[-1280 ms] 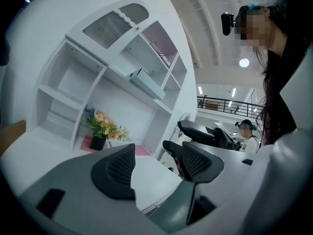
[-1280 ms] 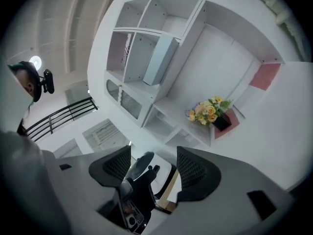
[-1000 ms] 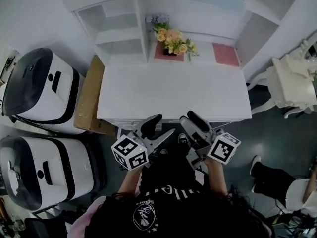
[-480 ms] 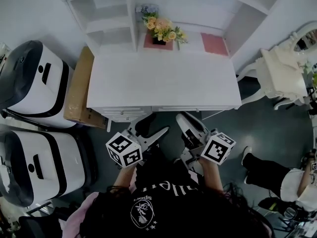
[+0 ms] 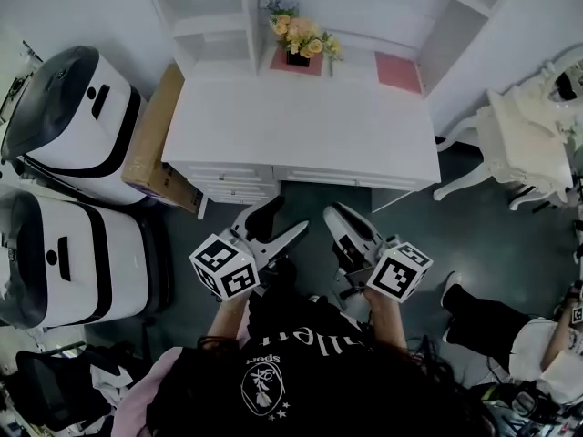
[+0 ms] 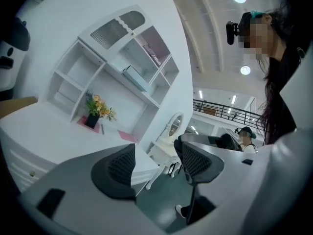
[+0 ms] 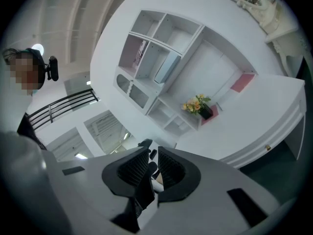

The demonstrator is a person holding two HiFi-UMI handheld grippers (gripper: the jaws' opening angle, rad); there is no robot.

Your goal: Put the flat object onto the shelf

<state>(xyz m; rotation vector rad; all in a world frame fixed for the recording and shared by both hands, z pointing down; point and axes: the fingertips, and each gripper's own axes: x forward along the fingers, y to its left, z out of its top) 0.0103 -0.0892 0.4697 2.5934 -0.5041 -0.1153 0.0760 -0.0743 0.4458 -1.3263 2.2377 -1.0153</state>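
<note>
Both grippers hang short of the desk's (image 5: 301, 126) front edge, over open dark floor (image 5: 314, 200). The left gripper's (image 5: 284, 226) jaws stand apart, empty; the right gripper's (image 5: 339, 218) jaws are together, empty. The pink mat (image 5: 398, 72) lies at the desk's back right corner, right of the flowers (image 5: 301, 39).

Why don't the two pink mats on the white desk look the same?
The left pink mat has the flower pot standing on it; the right pink mat is bare. The left pink mat looks a darker, redder pink than the right pink mat. Both lie flat at the back of the white desk.
</note>
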